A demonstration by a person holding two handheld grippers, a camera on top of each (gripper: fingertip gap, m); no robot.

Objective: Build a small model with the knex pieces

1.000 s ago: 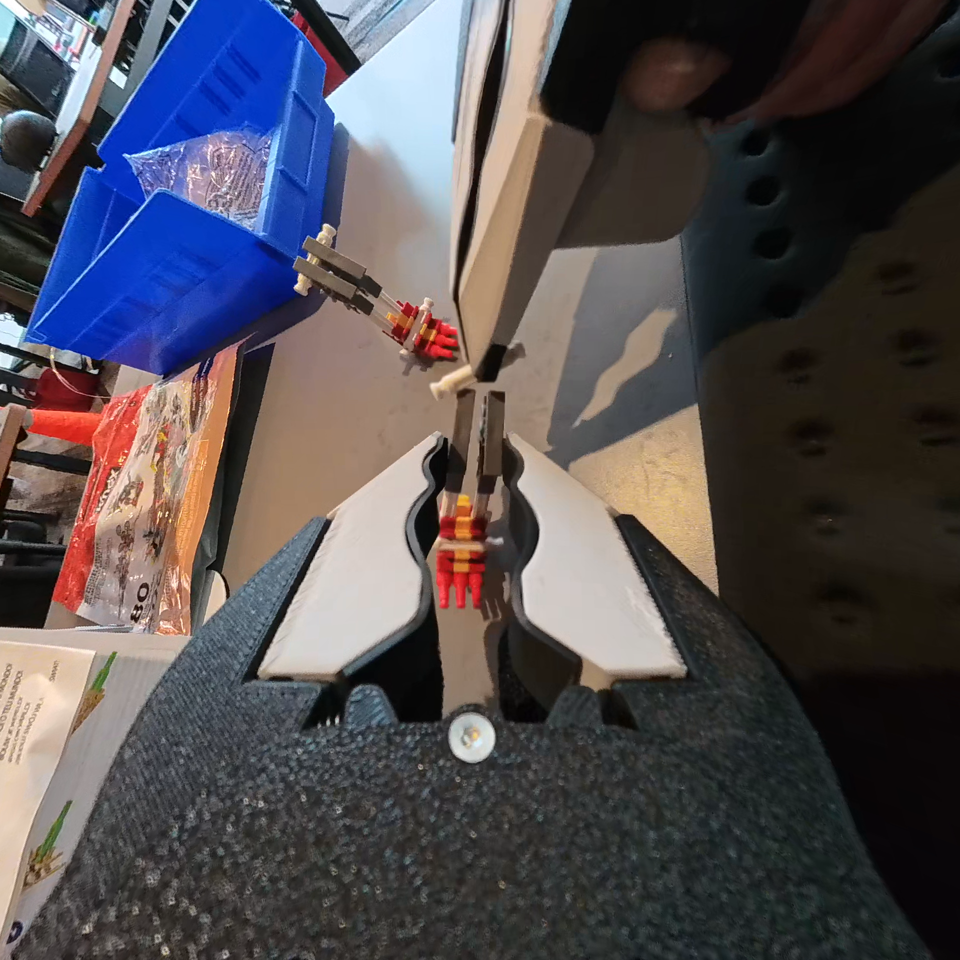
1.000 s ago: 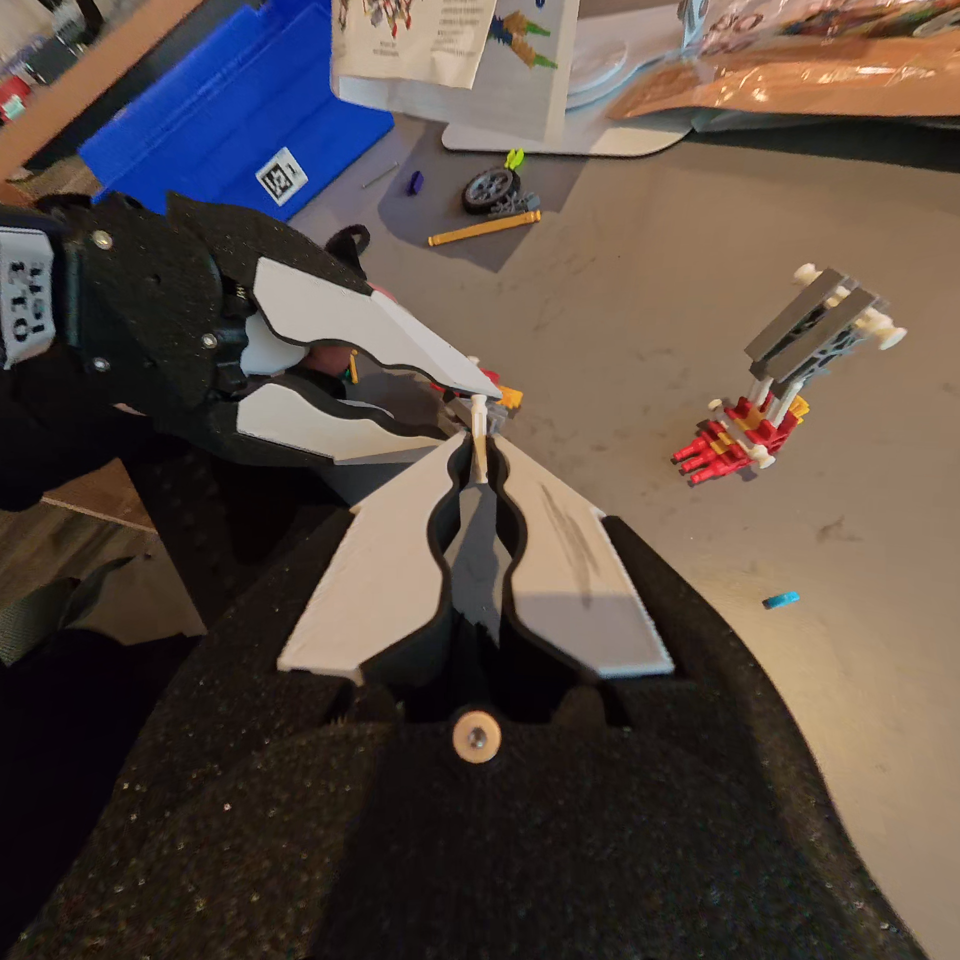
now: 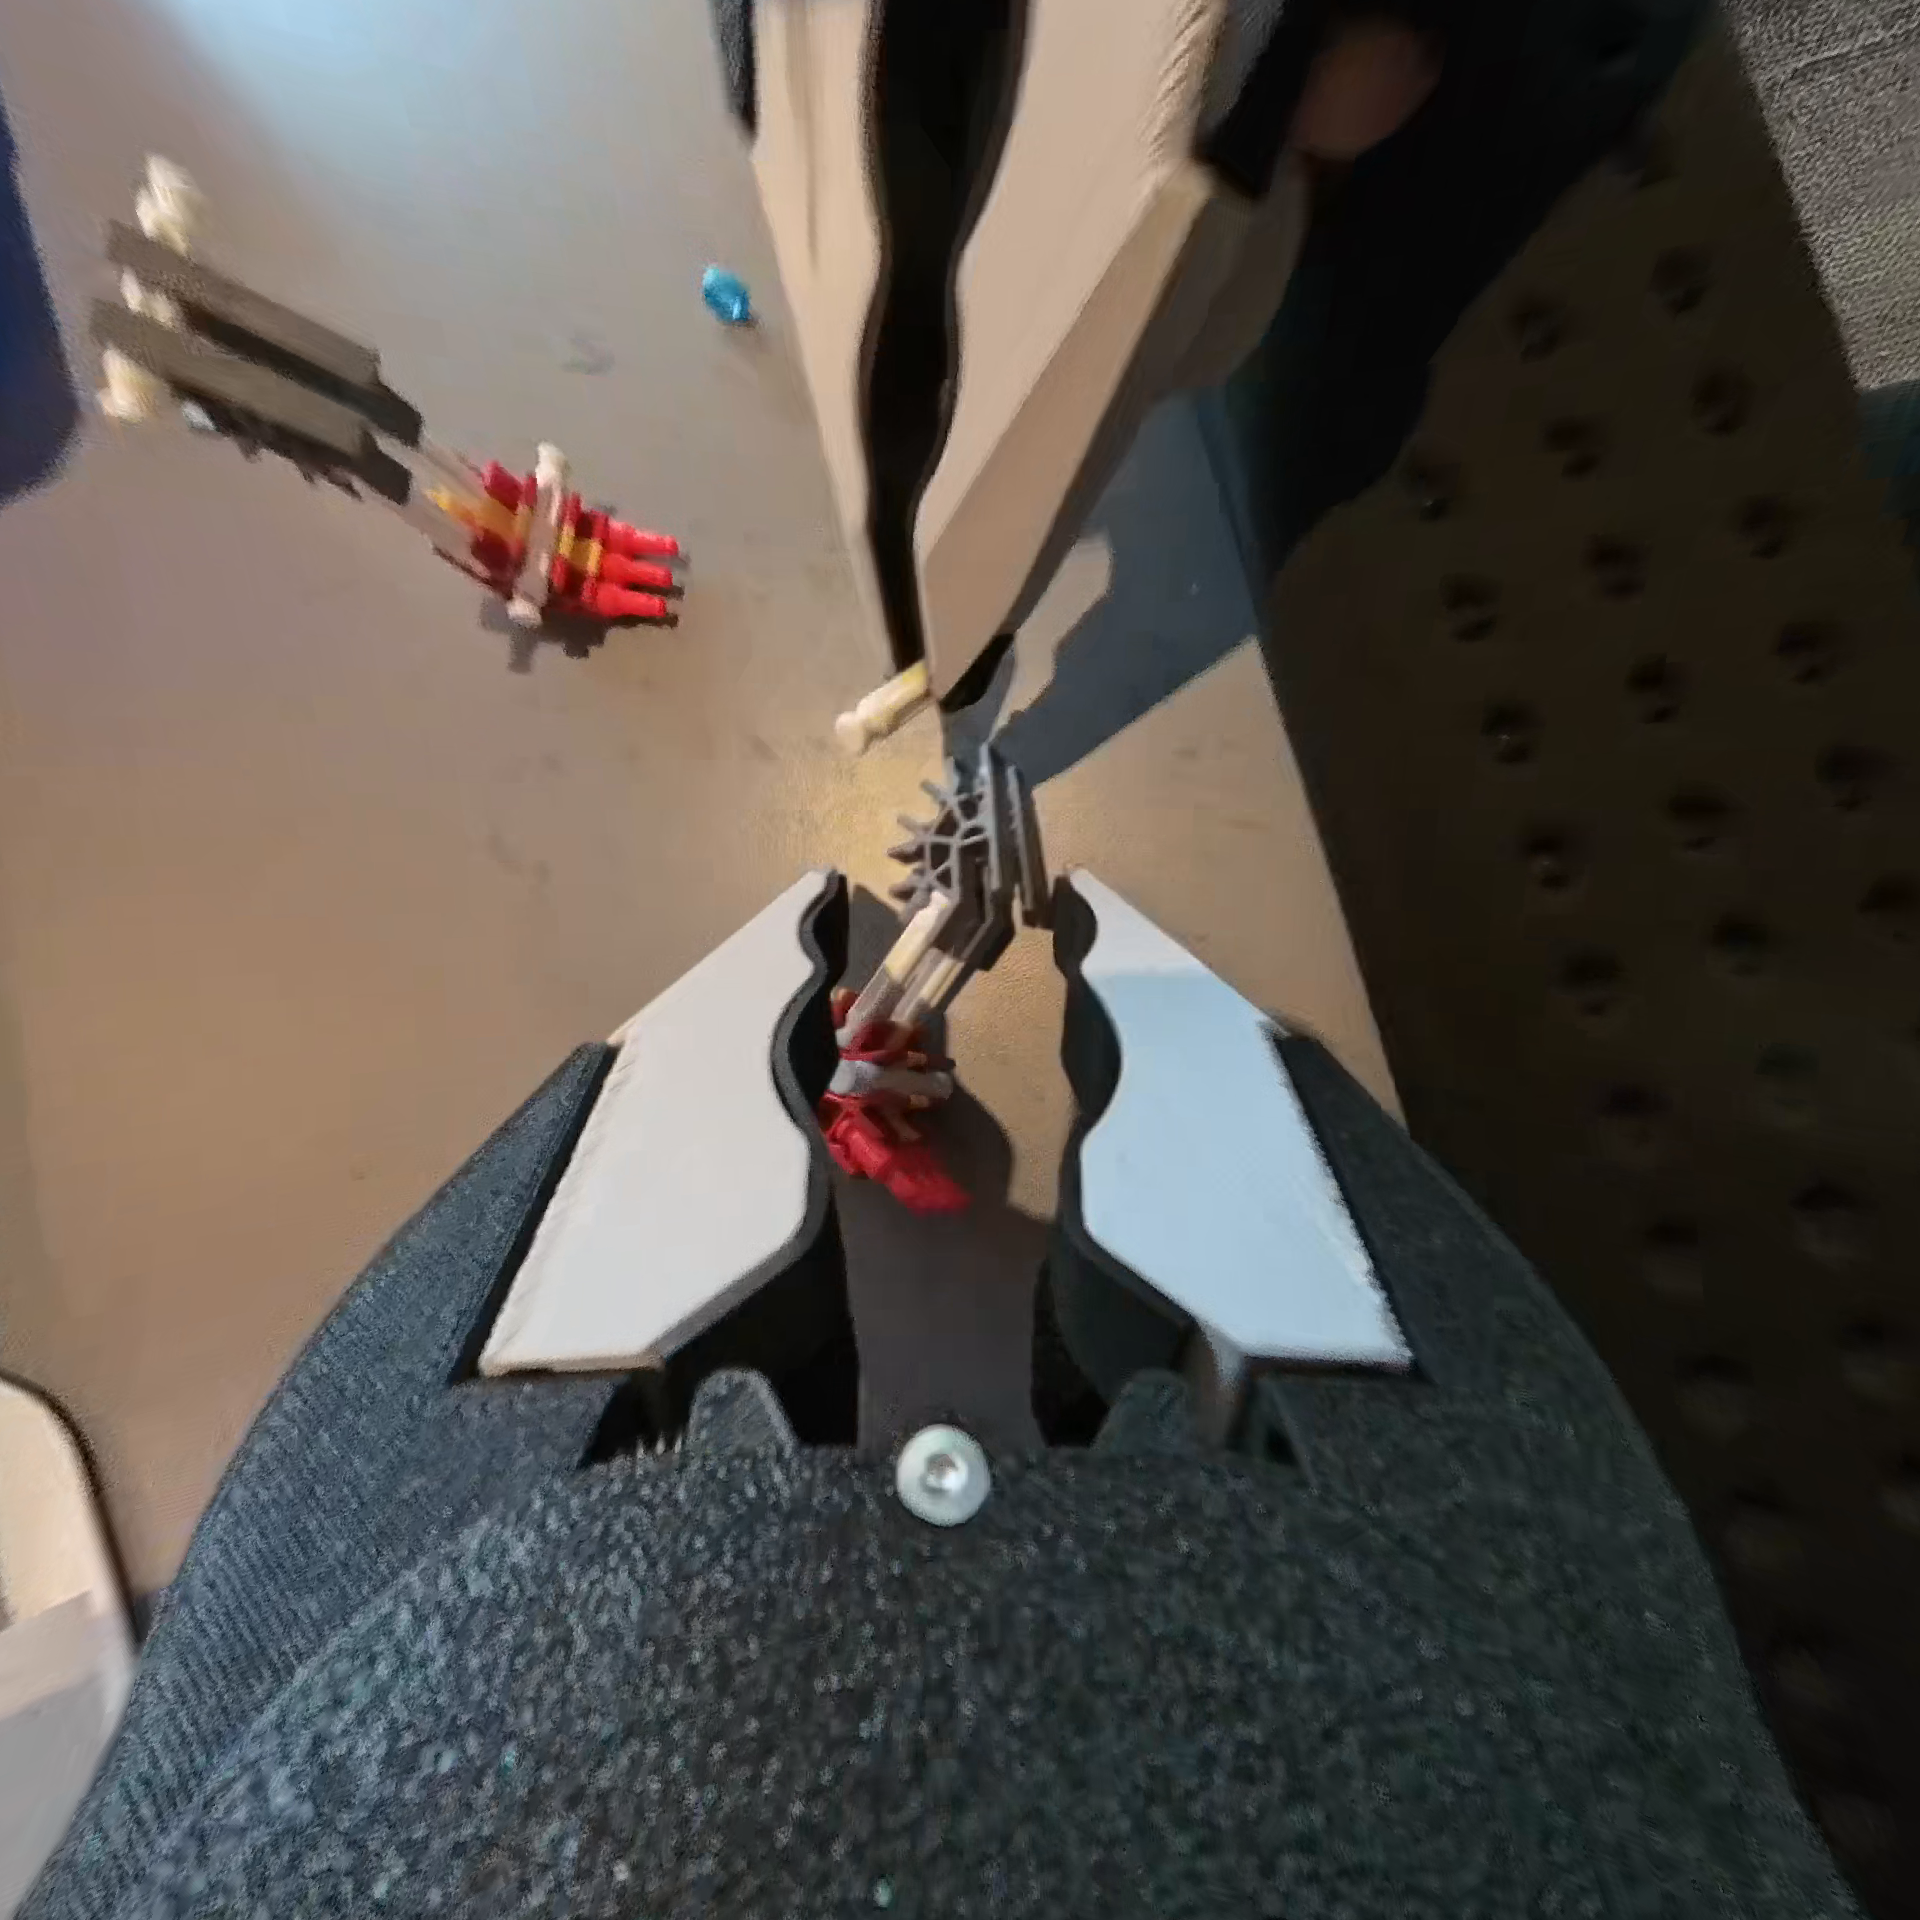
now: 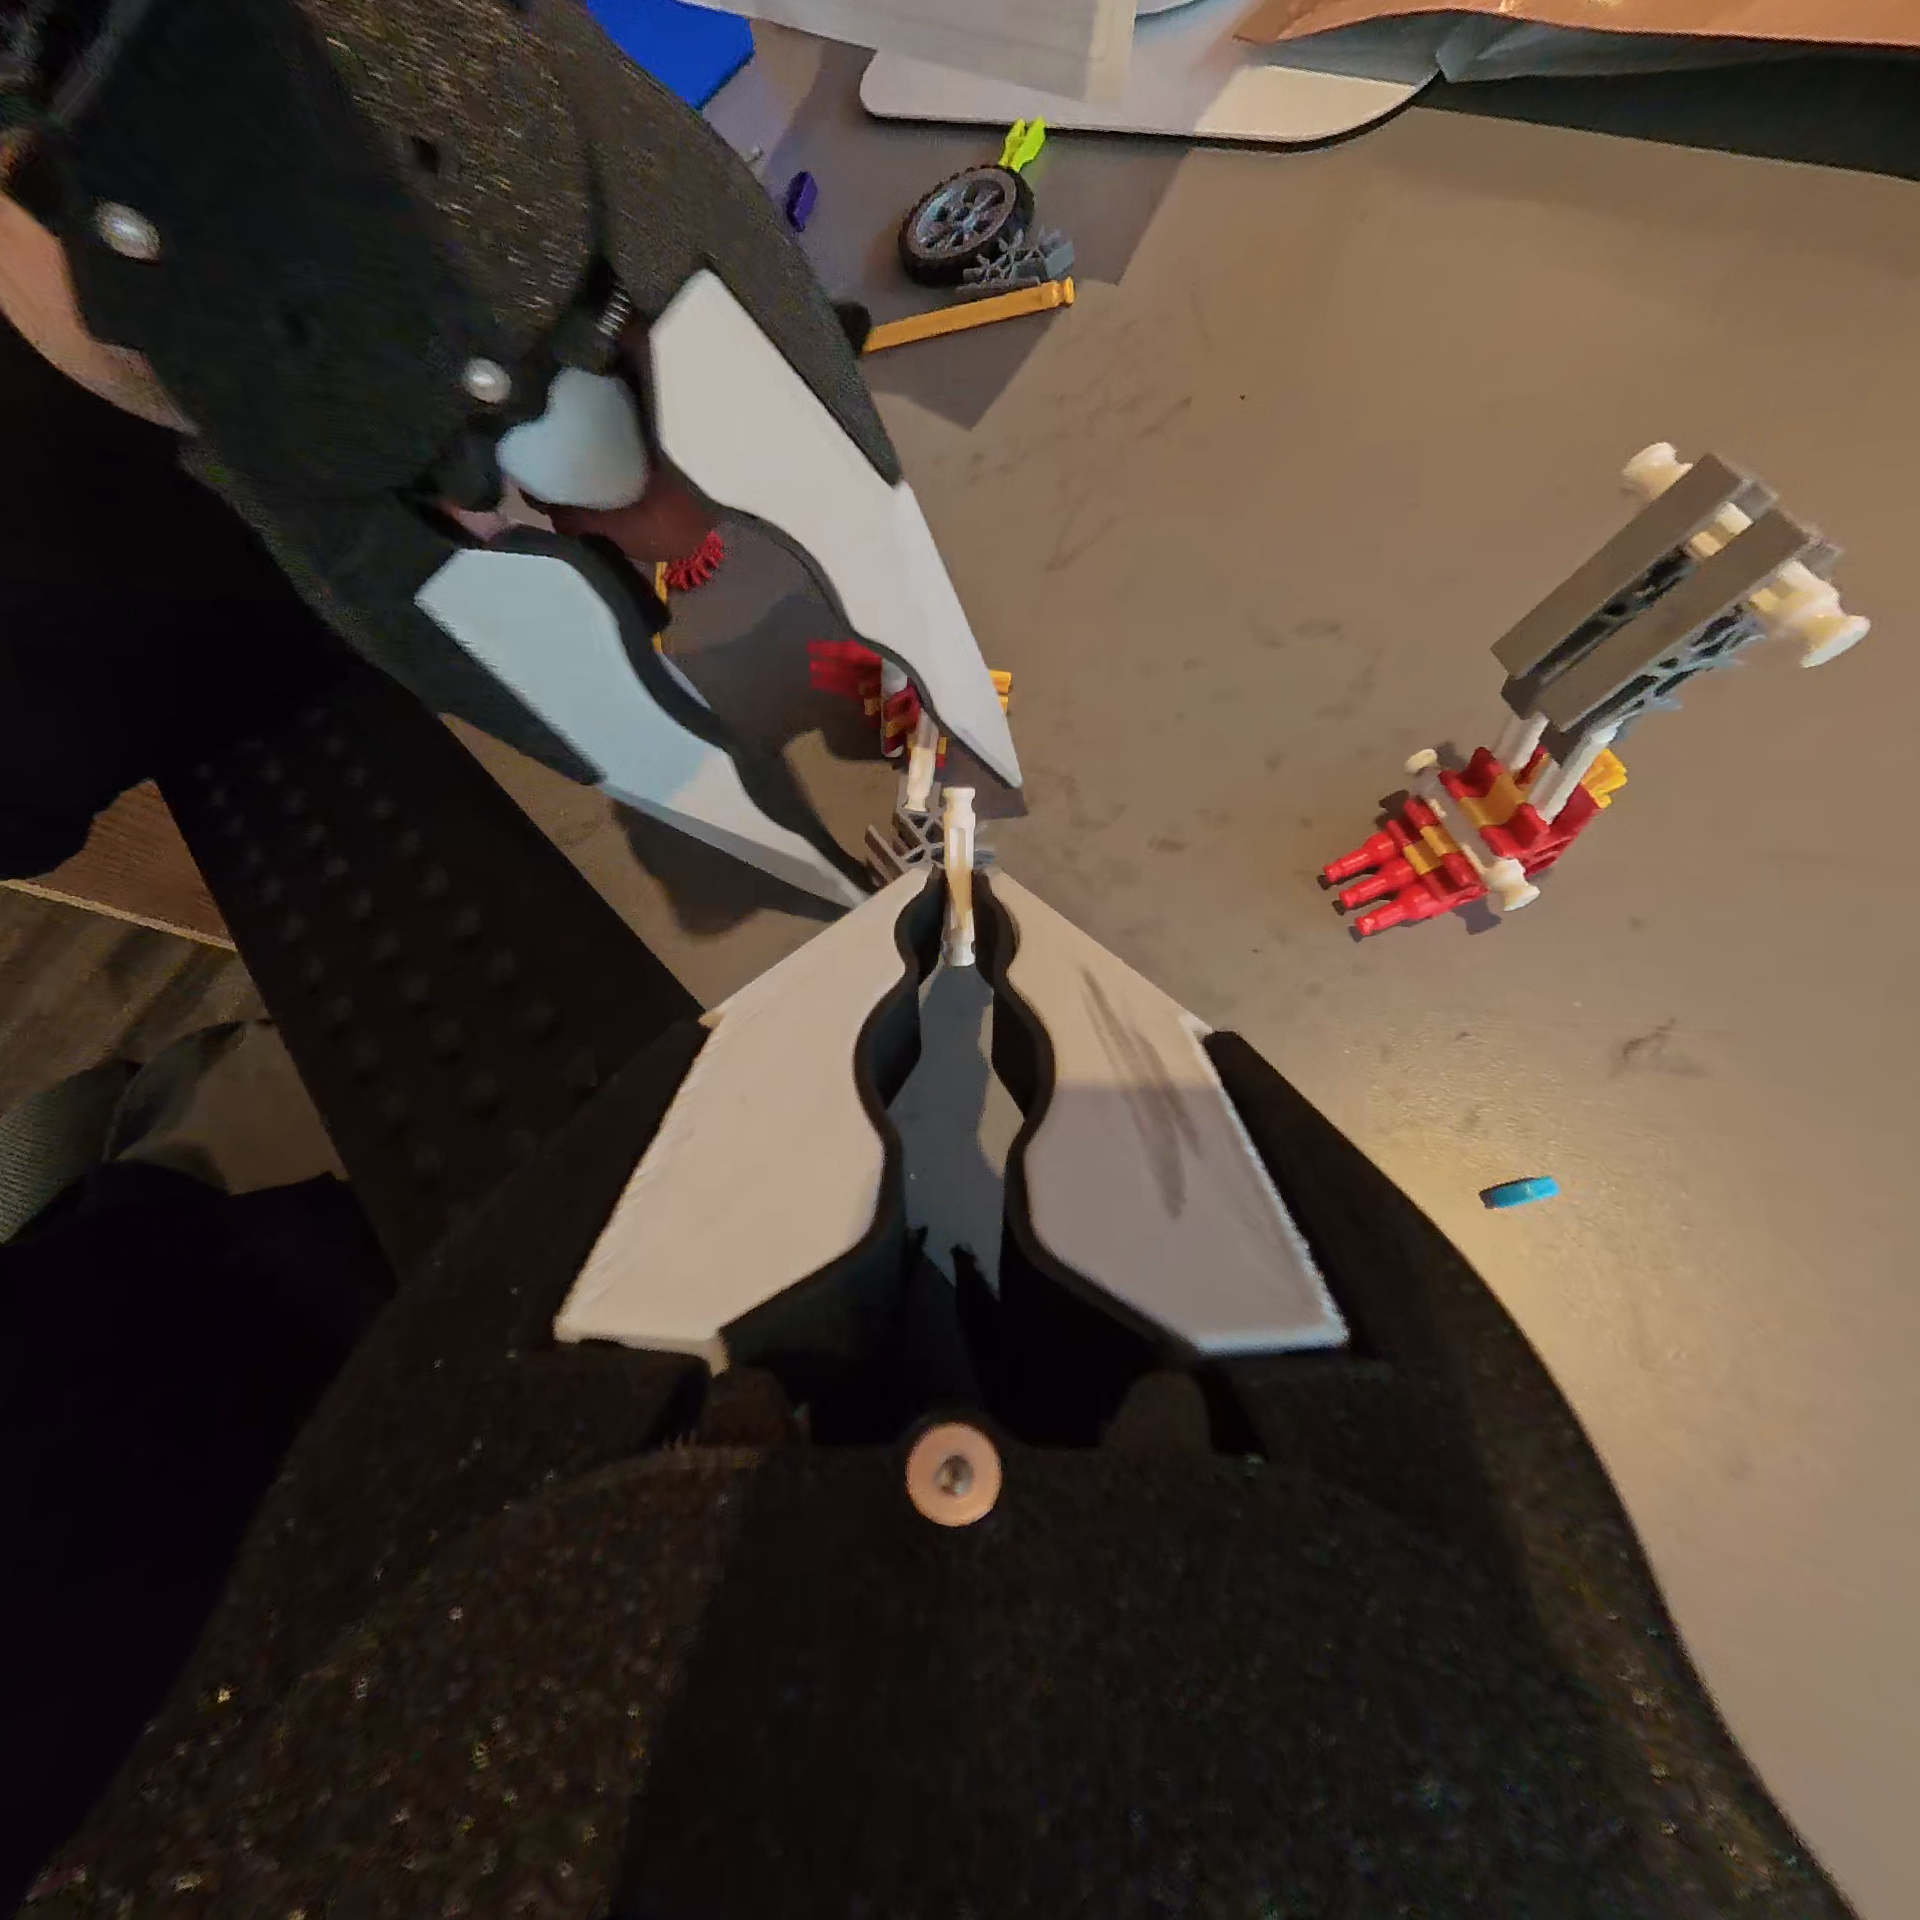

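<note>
Jaws of the left gripper (image 3: 940, 899) stand spread about a small red-and-grey rod-and-connector assembly (image 3: 925, 997) lying lengthwise between them, while the right gripper (image 4: 954, 899), pinching a white rod (image 4: 958, 868), meets its grey tip head-on; only its view shows a wheel (image 4: 961, 223).
</note>
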